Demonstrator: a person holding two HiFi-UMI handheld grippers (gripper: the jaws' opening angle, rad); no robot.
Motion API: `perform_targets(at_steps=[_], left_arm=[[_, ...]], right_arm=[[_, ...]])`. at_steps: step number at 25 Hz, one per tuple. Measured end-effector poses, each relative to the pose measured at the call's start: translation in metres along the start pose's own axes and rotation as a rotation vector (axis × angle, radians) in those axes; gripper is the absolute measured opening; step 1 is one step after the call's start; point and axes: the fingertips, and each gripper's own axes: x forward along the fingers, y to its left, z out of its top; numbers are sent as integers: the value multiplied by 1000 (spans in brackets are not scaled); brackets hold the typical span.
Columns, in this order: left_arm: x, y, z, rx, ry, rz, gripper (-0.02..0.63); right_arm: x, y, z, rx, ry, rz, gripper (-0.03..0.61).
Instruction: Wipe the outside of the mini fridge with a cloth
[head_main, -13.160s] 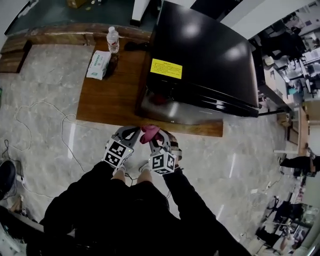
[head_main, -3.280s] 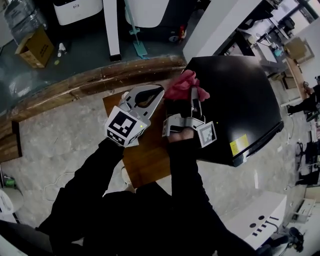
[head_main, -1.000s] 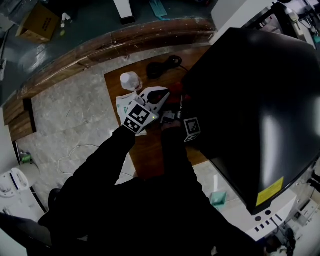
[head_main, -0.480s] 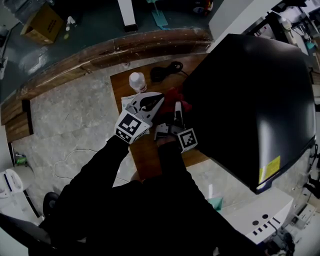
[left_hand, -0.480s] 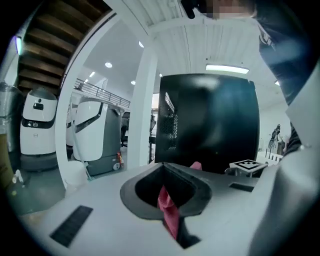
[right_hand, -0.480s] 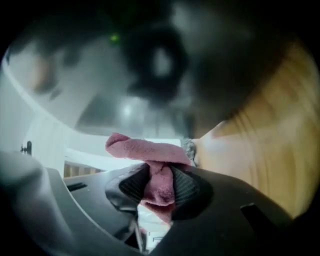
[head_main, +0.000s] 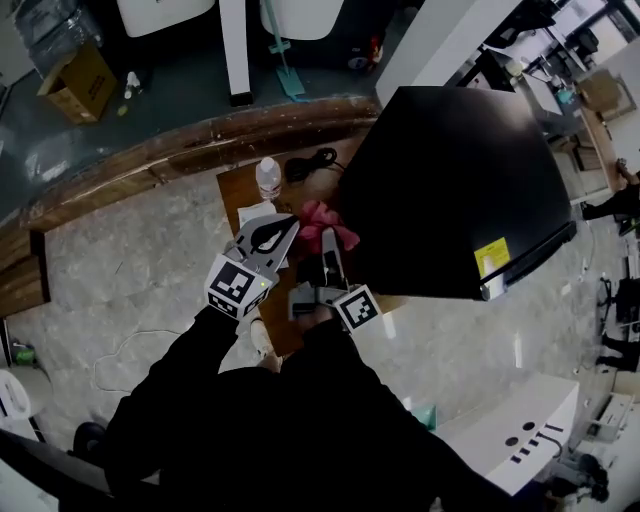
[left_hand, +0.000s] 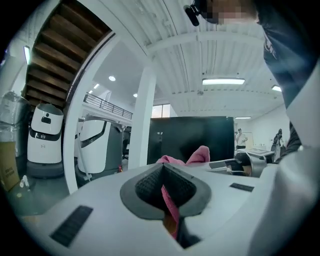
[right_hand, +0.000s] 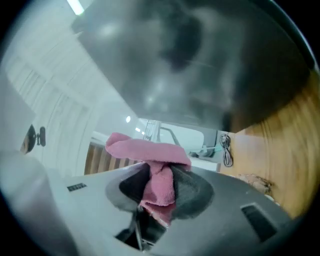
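The black mini fridge (head_main: 450, 190) stands on a low wooden platform (head_main: 238, 195). A pink cloth (head_main: 328, 225) is bunched beside the fridge's left side wall. My right gripper (head_main: 328, 252) is shut on the cloth (right_hand: 150, 155), and the dark fridge wall (right_hand: 190, 60) fills that view close above it. My left gripper (head_main: 285, 228) sits just left of the right one, shut with a strip of the cloth (left_hand: 171, 210) pinched between its pads. In the left gripper view the fridge (left_hand: 200, 137) stands ahead behind the cloth.
A plastic bottle (head_main: 268, 178), a white packet (head_main: 252, 212) and a coiled black cable (head_main: 305, 163) lie on the platform left of the fridge. A wooden kerb (head_main: 180, 150) runs behind. A cardboard box (head_main: 82, 80) sits at the far left, white cabinets (head_main: 520, 440) at the lower right.
Both grippers and the cloth have stayed together at the fridge's left side and shifted slightly along it. The head view has swung, so more of the fridge top shows.
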Motion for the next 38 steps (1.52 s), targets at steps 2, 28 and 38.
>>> perform_targets(at_steps=[2,28,38], left_arm=[[-17,-17,12,-22,-17,-13,6],[-10,-291,31,-77,42,-203,6],[8,-438,30,-80,4,-74,6]], right_arm=[[-17,23,-4,-30,25,12,121],[-271,103,141,-657,374,50,115],[-371,127,238,-851,525,284,114]])
